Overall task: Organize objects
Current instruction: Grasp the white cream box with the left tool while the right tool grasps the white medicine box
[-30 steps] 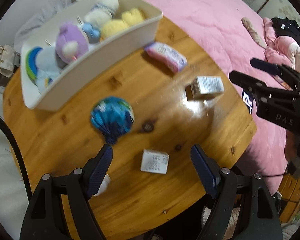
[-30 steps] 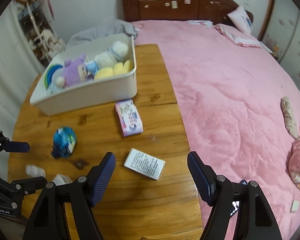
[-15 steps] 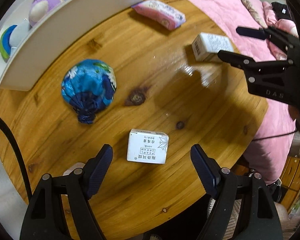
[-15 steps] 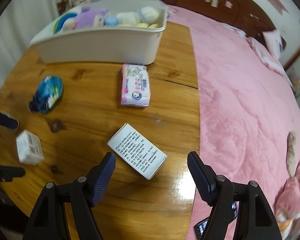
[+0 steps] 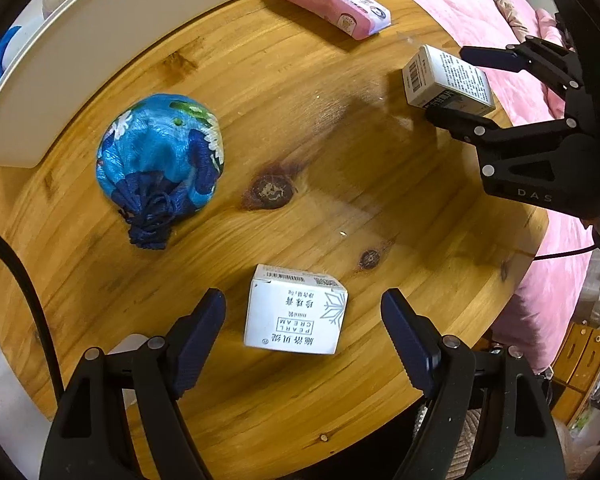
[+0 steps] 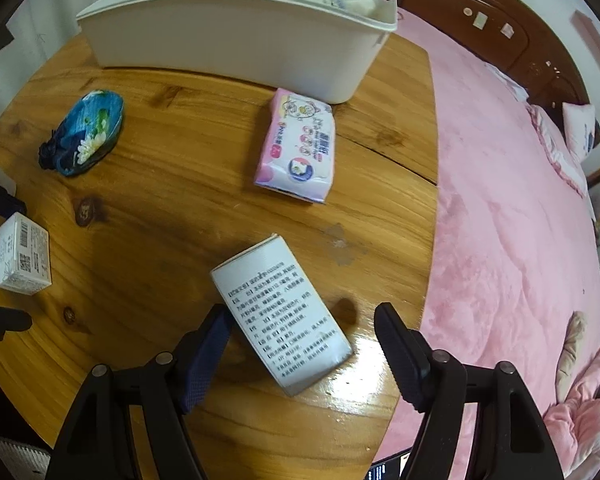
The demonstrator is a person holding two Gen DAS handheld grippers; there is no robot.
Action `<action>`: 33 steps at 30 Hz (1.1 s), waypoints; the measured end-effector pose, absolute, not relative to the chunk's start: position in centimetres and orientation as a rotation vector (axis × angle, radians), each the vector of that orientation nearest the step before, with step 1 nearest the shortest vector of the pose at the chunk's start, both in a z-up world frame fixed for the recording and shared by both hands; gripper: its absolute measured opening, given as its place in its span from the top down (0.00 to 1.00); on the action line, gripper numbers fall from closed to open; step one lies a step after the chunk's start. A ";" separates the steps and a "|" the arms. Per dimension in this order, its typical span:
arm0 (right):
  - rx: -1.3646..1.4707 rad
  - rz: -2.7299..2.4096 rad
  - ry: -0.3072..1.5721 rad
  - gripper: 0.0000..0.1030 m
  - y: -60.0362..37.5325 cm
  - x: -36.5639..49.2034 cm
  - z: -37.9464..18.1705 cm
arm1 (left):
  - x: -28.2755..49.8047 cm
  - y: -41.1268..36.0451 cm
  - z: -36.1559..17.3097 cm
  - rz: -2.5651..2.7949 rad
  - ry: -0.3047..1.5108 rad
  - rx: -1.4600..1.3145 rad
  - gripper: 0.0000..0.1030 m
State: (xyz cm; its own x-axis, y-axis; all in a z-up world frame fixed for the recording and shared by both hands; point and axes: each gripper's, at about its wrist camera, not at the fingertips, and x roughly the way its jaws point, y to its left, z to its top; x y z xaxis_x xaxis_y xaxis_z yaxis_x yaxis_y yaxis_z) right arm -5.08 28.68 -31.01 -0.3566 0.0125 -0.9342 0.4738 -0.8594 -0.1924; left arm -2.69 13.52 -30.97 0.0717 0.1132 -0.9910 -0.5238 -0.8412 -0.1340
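My left gripper [image 5: 303, 334] is open, its fingers on either side of a small white Pearl Cream box [image 5: 294, 310] lying on the round wooden table [image 5: 300, 152]; the box also shows in the right wrist view [image 6: 22, 254]. My right gripper [image 6: 300, 350] is open around a longer white printed box [image 6: 282, 312], which also shows in the left wrist view [image 5: 446, 78]. A blue floral pouch [image 5: 160, 160] and a pink tissue pack [image 6: 298, 146] lie on the table. A white bin [image 6: 236, 44] holds plush toys.
A pink bed [image 6: 520, 220] with a dark wooden headboard [image 6: 480, 28] borders the table on the right. The bin stands at the table's far side. A small white object [image 5: 126, 346] lies partly hidden behind my left finger. A black cable [image 5: 28, 280] runs at the left.
Both grippers have dropped lower and moved in on their boxes. The Pearl Cream box now sits between my left fingers and the long box between my right fingers.
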 end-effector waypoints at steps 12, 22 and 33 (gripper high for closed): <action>1.670 -2.259 0.327 0.66 29.3 -4.6 -31.0 | -1.1 13.9 -31.9 1.791 0.404 -1.903 0.57; 1.694 -2.267 0.149 0.66 28.8 -2.4 -30.7 | -0.2 13.1 -31.4 1.814 0.316 -1.888 0.57; 1.654 -2.307 -0.008 0.66 26.5 -2.4 -28.5 | -2.1 12.3 -26.6 1.849 0.193 -1.840 0.57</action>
State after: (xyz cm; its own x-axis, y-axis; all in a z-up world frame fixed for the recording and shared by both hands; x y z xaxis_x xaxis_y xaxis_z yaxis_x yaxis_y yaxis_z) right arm -2.40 26.54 -28.47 -0.2911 -0.2452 -0.9247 0.2391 -0.9546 0.1779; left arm -2.08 12.28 -26.56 0.0584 0.2579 -0.9644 -0.4517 -0.8547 -0.2559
